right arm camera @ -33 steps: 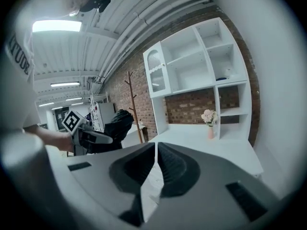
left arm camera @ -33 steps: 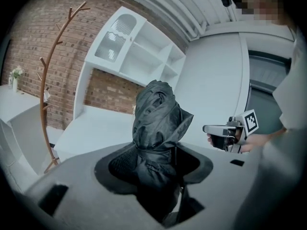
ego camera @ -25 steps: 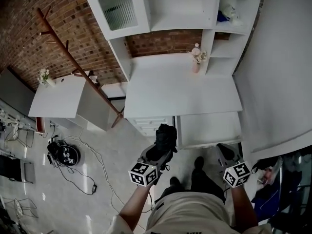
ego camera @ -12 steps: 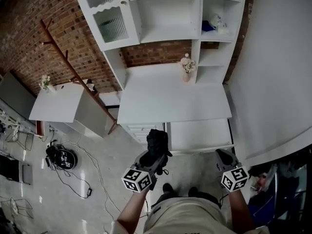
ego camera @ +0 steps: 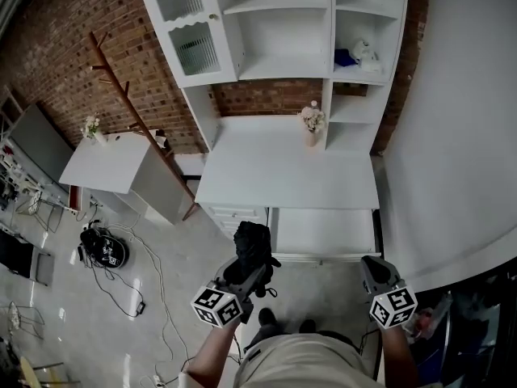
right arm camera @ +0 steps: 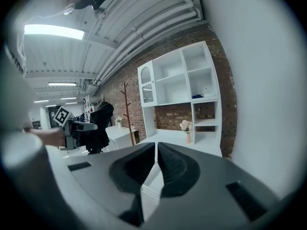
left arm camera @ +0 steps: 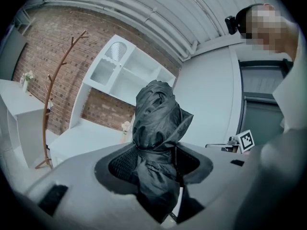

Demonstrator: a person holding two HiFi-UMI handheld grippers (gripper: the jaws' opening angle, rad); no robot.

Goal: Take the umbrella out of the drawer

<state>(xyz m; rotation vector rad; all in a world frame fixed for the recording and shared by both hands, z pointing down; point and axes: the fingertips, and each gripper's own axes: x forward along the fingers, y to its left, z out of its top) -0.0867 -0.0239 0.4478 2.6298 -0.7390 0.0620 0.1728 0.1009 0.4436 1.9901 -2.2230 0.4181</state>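
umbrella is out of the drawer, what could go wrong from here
1. The jaws of the left gripper hold the umbrella only by its soft, loosely bundled fabric, so it may slip or sag out. The right gripper is shut and empty, giving no support.
2. The drawer stands open just ahead of the person's feet; stepping forward could bump it.

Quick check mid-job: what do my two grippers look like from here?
The left gripper and right gripper match: grey moulded bodies, dark ribbed pads inside the jaws, and a white cube with black square markers at the back of each. No cables show. The forearms are unsleeved.
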